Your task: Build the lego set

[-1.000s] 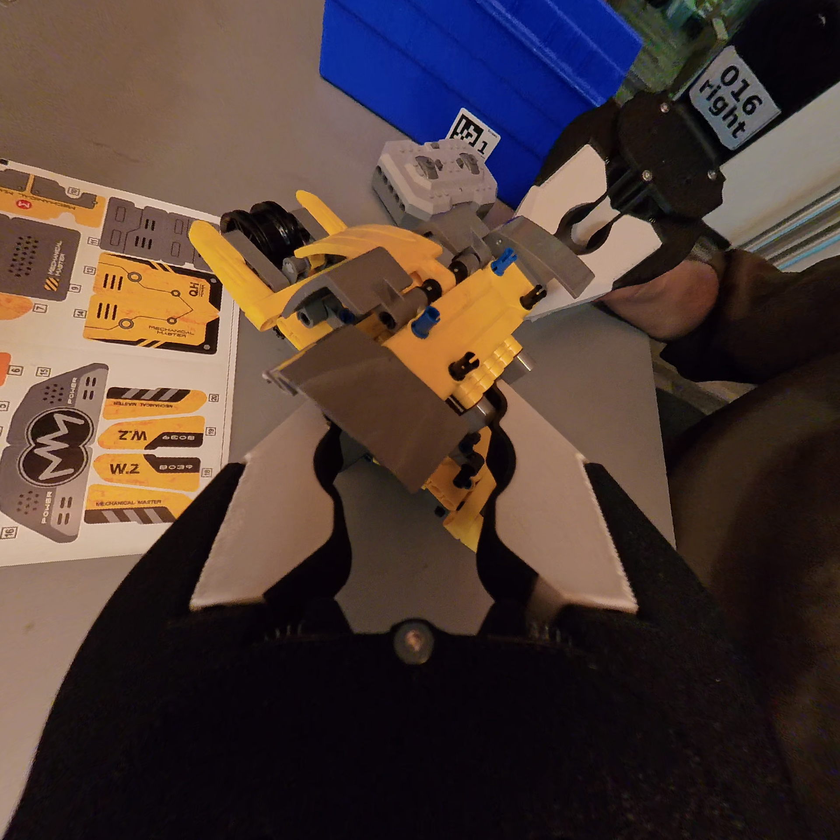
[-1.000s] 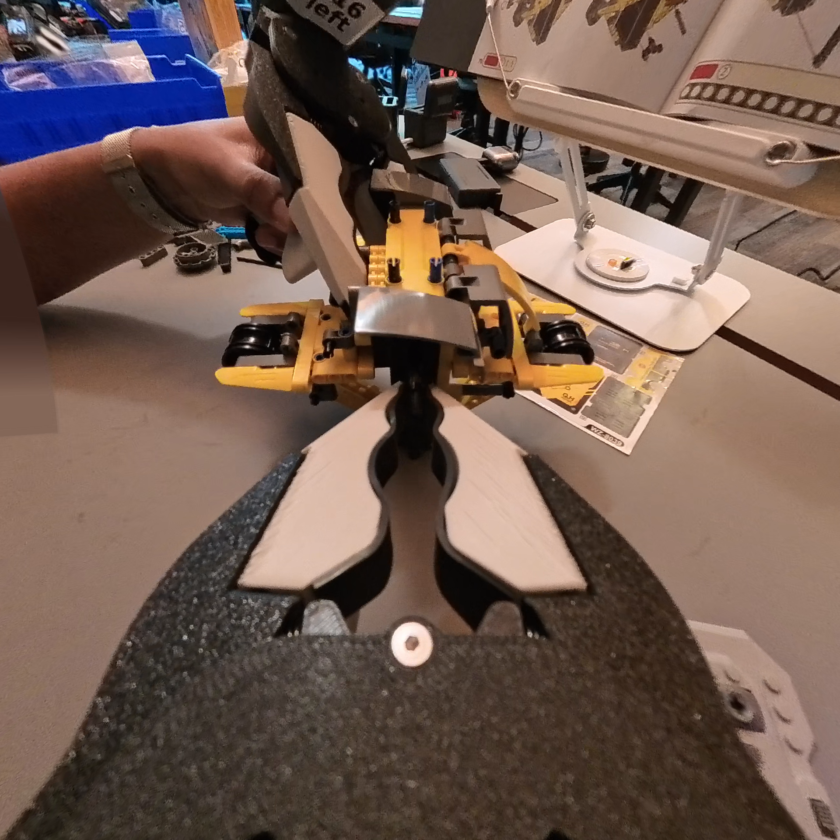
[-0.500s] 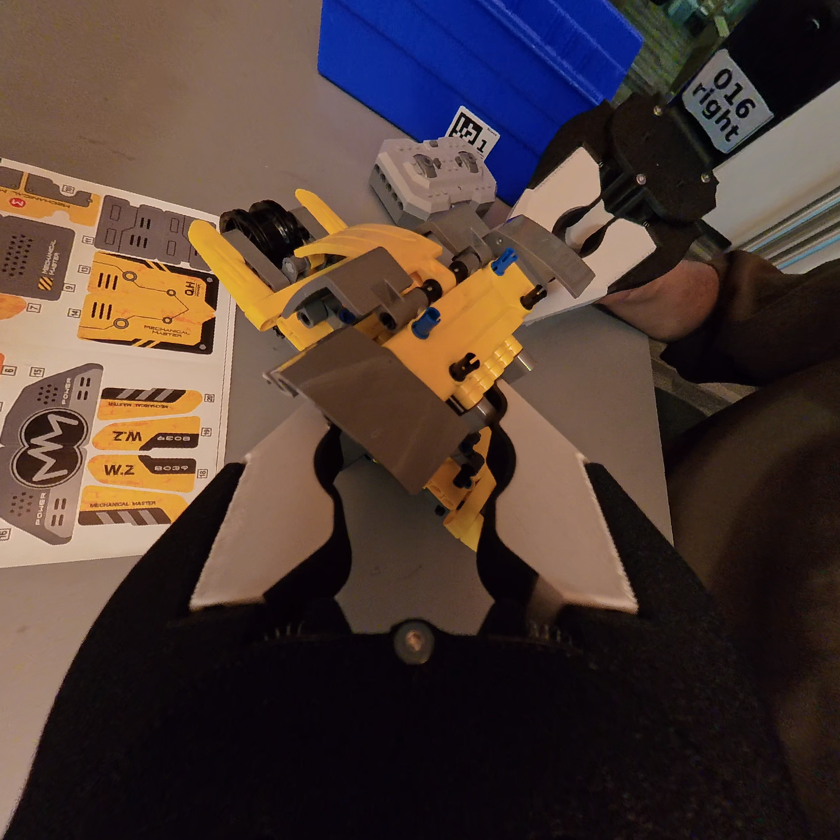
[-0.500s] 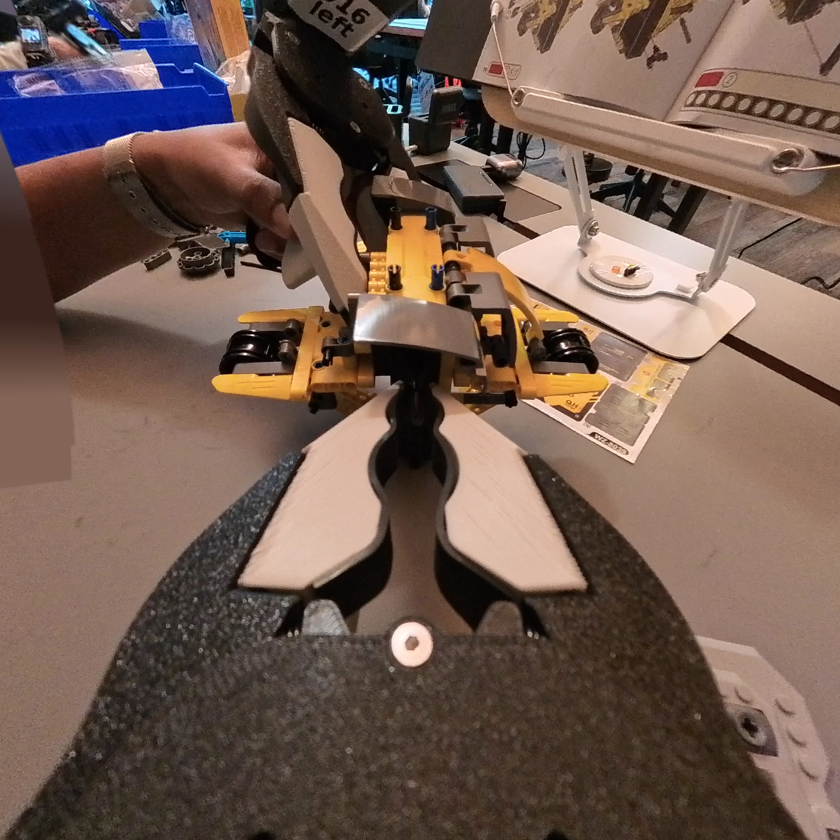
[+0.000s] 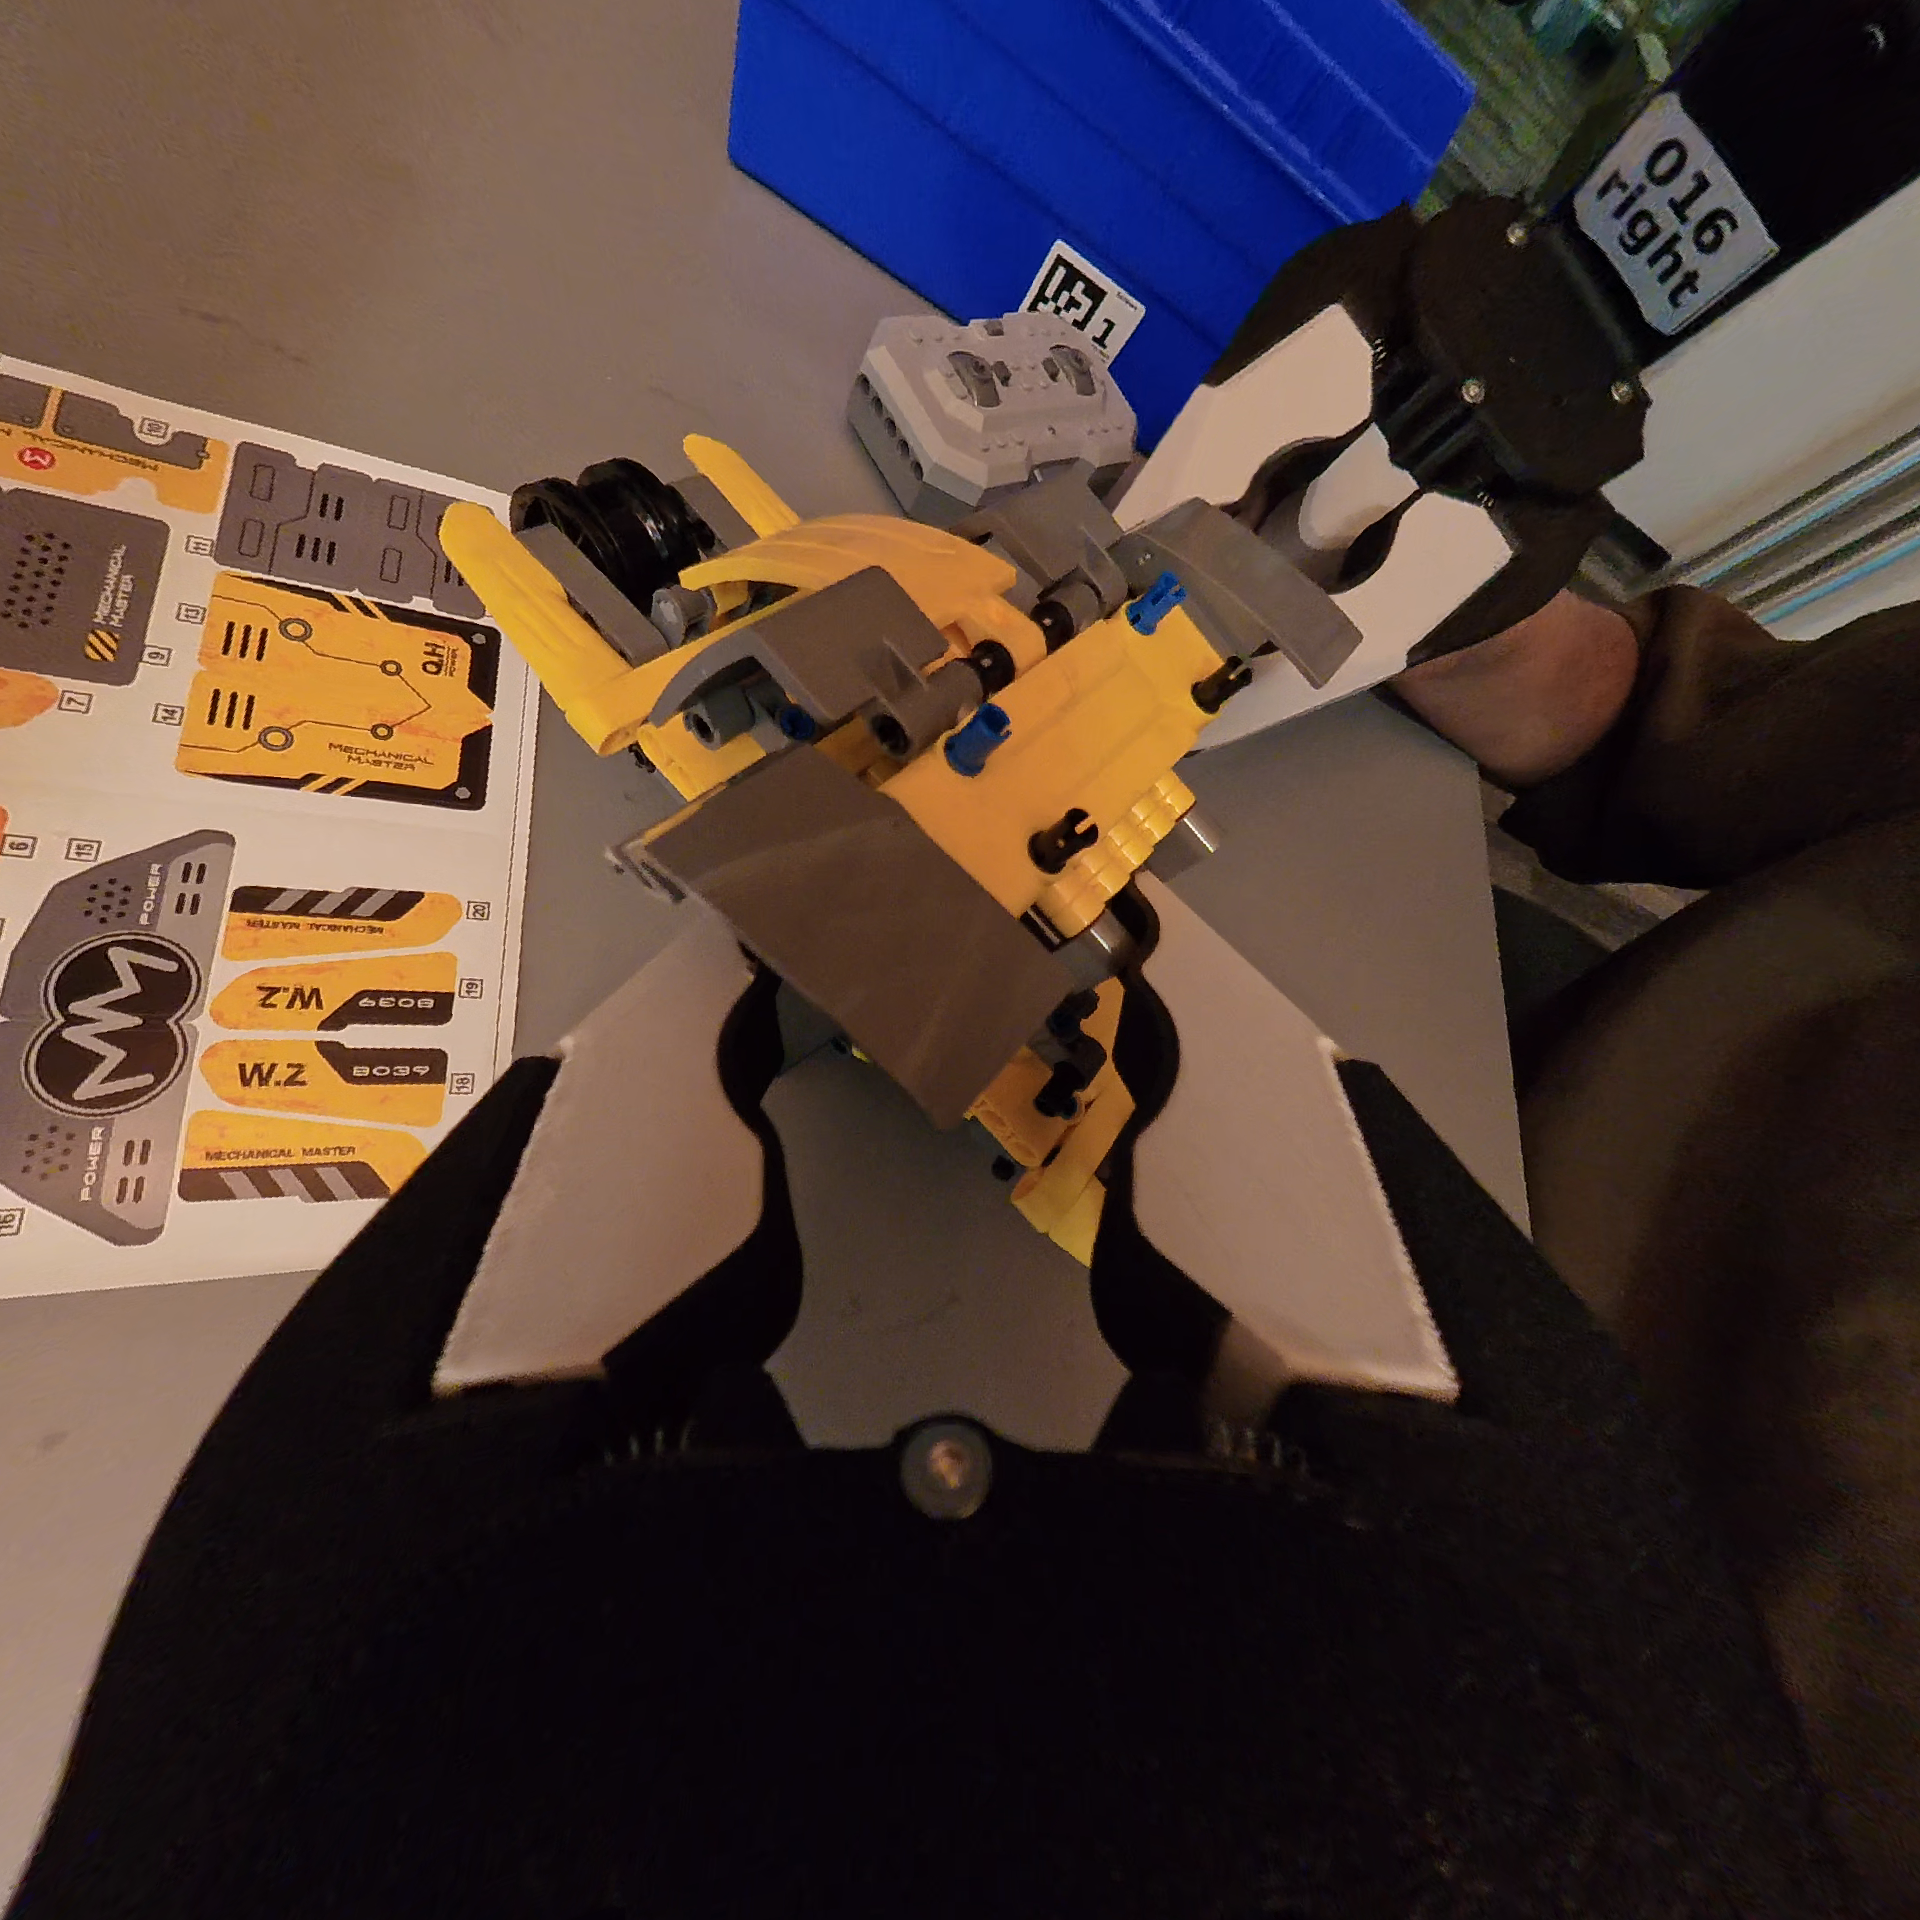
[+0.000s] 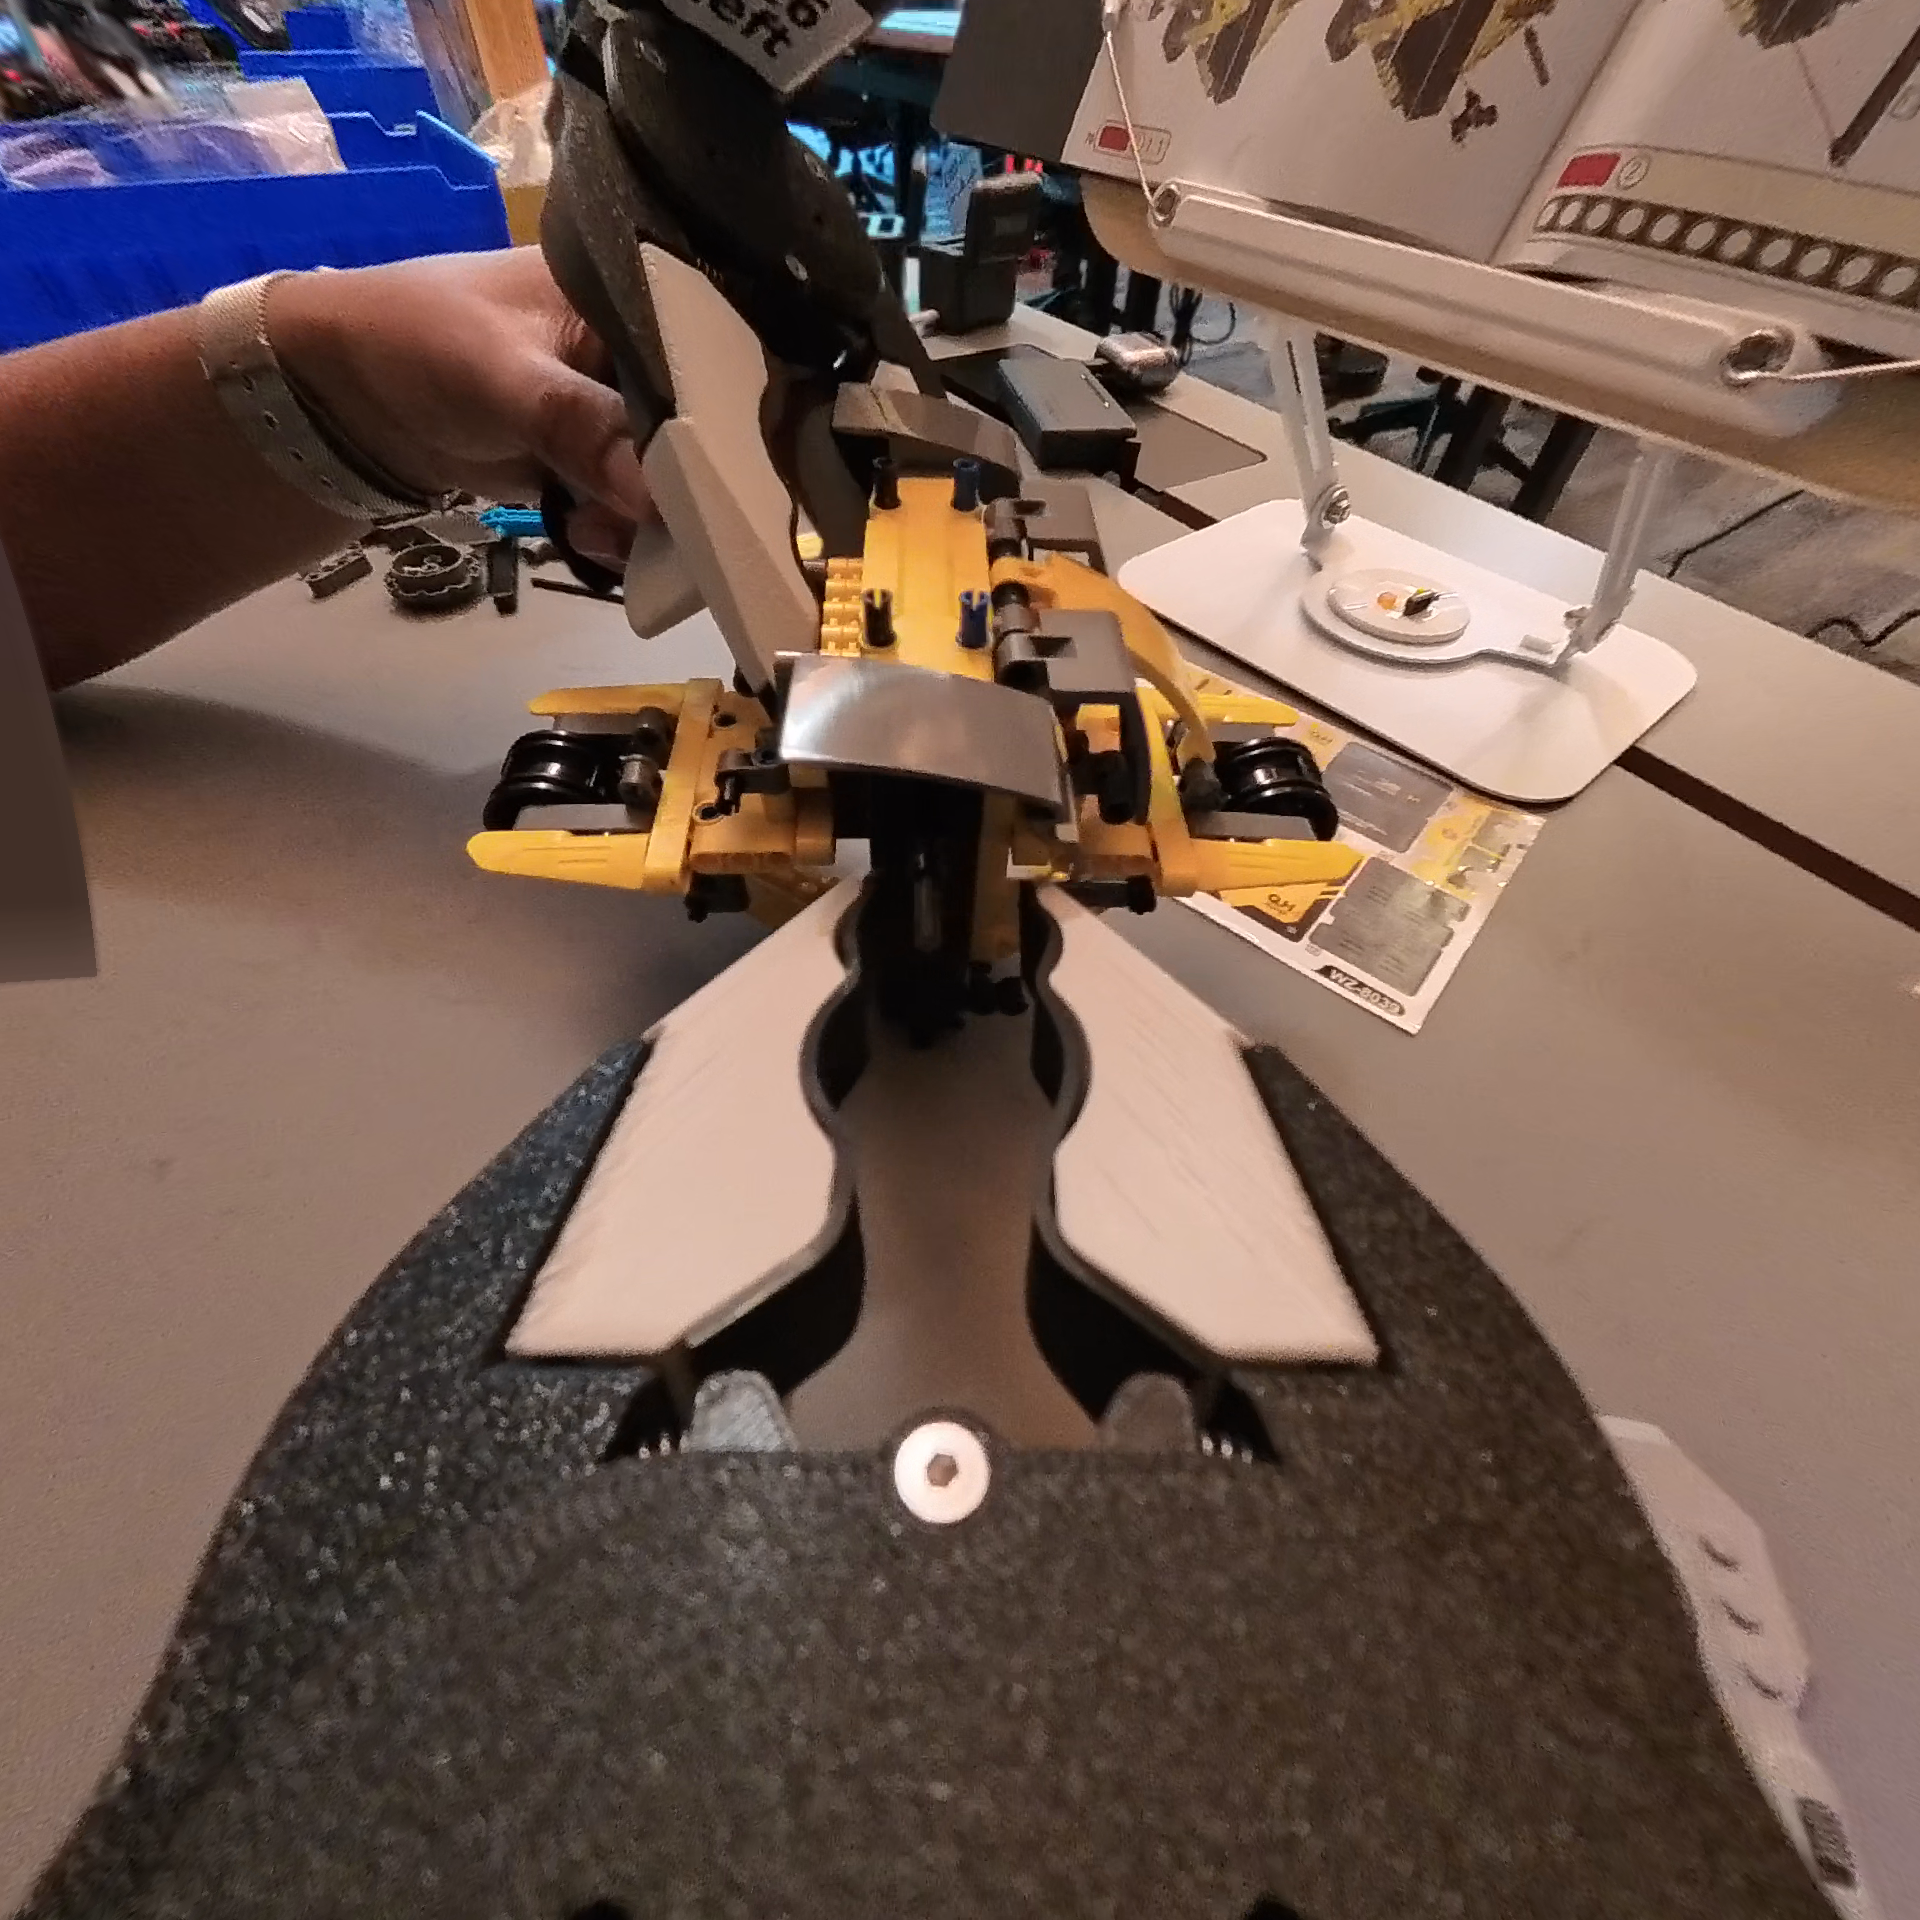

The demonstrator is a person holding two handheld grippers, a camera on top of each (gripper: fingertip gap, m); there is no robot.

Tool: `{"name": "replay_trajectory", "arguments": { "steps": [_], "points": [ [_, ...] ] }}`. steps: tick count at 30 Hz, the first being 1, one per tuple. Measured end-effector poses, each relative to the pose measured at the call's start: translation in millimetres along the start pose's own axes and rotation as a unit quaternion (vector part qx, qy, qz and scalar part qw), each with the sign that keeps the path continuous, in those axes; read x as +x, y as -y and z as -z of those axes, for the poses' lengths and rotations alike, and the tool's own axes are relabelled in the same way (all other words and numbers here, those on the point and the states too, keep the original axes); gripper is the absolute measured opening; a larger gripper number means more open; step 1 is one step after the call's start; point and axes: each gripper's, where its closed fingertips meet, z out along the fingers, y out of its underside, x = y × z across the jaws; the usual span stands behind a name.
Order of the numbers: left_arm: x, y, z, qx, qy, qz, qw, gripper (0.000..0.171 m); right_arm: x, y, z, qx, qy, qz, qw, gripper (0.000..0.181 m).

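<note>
A yellow and grey brick-built model [image 5: 1049,727] with black wheels is held above the grey table between both grippers. My left gripper [image 5: 935,925] is shut on one end of it, under a dark grey panel. My right gripper [image 6: 945,894] is shut on the dark middle part at the other end of the model [image 6: 925,561]. In the right wrist view, the left gripper's white finger [image 6: 707,468] comes down on the model from above, held by a person's hand [image 6: 416,374]. In the left wrist view, the right gripper's white fingers [image 5: 1455,561] show beyond the model.
A sticker sheet [image 5: 260,831] lies on the table to the left. A grey battery box [image 5: 987,405] and a blue bin [image 5: 1039,135] stand behind the model. A white stand [image 6: 1455,665] holding an open booklet is at the right. Loose dark parts [image 6: 436,561] lie far left. The grippers' ends are close to 5 cm from one another.
Both grippers keep their hold on the model. The model and grippers have shifted only slightly over the table.
</note>
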Motion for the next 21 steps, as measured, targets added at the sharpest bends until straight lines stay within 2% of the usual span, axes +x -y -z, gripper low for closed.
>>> {"name": "replay_trajectory", "arguments": {
  "steps": [7, 13, 16, 21],
  "points": [
    [-7.0, -1.5, 3.7, -0.008, 0.026, -0.002, 1.0, 0.071, 0.1, -6.6, -3.2, -0.016, -0.003, 0.014, 1.0, 0.03],
    [-6.5, -2.0, 8.0, -0.02, 0.053, -0.014, 0.998, 0.081, 4.9, -2.0, 0.1, -0.009, -0.013, 0.011, 1.0, 0.04],
    [-4.8, -5.1, 13.8, -0.023, 0.065, -0.009, 0.998, 0.084, 9.0, -2.0, 2.2, -0.008, -0.018, -0.004, 1.0, 0.043],
    [2.2, -16.5, 27.4, 0.005, 0.086, 0.001, 0.996, 0.082, 14.5, -8.4, 3.3, -0.008, -0.003, -0.068, 0.998, 0.049]
  ]
}}
